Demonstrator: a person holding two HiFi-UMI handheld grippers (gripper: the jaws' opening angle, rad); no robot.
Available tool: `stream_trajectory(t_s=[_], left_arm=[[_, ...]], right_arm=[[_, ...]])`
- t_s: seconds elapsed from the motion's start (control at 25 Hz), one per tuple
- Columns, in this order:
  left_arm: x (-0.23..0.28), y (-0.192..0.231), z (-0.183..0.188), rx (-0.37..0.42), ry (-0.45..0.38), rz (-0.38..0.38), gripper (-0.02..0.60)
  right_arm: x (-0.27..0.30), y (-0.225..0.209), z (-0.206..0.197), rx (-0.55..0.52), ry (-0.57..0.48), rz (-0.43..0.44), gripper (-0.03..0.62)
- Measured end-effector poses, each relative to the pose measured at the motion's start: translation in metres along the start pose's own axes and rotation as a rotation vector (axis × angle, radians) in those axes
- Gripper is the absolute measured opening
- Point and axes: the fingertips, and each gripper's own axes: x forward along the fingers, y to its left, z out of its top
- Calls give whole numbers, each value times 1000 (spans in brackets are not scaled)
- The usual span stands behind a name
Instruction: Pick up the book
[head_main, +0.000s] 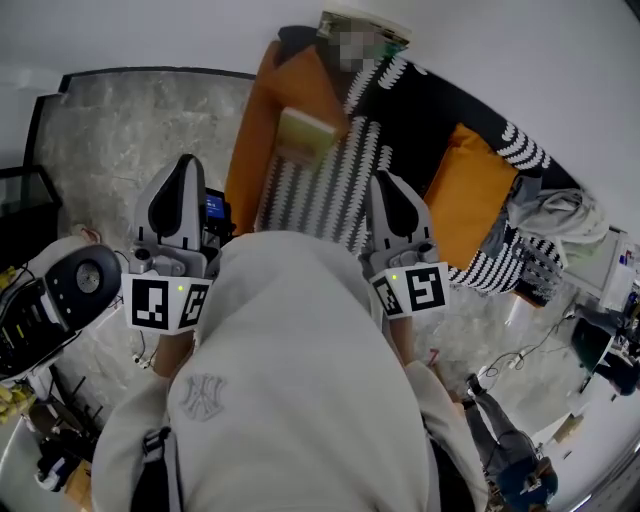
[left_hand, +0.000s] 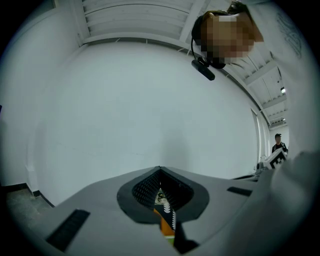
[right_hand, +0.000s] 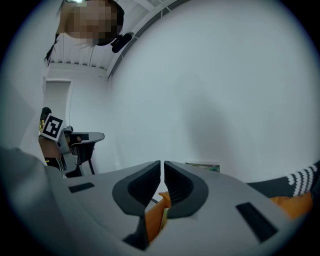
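Note:
A pale yellow-green book (head_main: 305, 135) lies on the sofa (head_main: 250, 130), resting on a black-and-white patterned blanket (head_main: 330, 190) between orange cushions. My left gripper (head_main: 185, 165) is held over the sofa's left edge, short of the book and to its left, with nothing in it. My right gripper (head_main: 384, 182) hovers over the blanket, to the right of the book and nearer to me. In the left gripper view the left gripper (left_hand: 160, 172) has its tips together. The right gripper (right_hand: 162, 164) shows only a thin slit and holds nothing.
A second flat greenish thing (head_main: 365, 22) leans on the white wall above the sofa back. An orange cushion (head_main: 470, 190) and a heap of clothes (head_main: 555, 215) lie at the right. A black-and-white appliance (head_main: 70, 290) stands on the marble floor (head_main: 120, 130) at left. Cables (head_main: 510, 360) trail at right.

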Motion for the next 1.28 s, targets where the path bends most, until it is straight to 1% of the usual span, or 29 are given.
stream_trajectory(t_s=[0.16, 0.2, 0.24, 0.28, 0.44, 0.52, 0.6, 0.68, 0.76, 0.96, 1.08, 1.28], left_arm=[[7, -13, -18, -25, 52, 0, 8], [8, -17, -24, -34, 70, 2, 9], [10, -20, -30, -43, 90, 4, 9], [12, -24, -37, -51, 110, 4, 9], [20, -36, -56, -68, 173, -1, 9], [22, -38, -63, -73, 195, 8, 9], [25, -39, -69, -77, 216, 20, 9], [29, -41, -74, -80, 232, 33, 9], [31, -44, -77, -78, 242, 45, 8], [32, -50, -85, -76, 265, 62, 9], [28, -53, -90, -77, 283, 76, 9], [20, -51, -99, -86, 309, 127, 9]], right_arm=[[11, -17, -20, 32, 50, 18, 28], [16, -23, -29, 49, 75, 29, 59], [22, -29, -38, 68, 98, 39, 109], [29, -36, -46, 83, 115, 41, 132], [49, -62, -68, 73, 140, 23, 135], [59, -67, -84, 67, 175, 51, 137], [69, -72, -106, 64, 232, 88, 154], [79, -77, -126, 40, 292, 113, 174], [87, -80, -142, 14, 332, 137, 179], [108, -77, -175, 9, 380, 231, 202], [122, -79, -198, 4, 412, 285, 231], [151, -99, -240, 11, 469, 303, 238]])
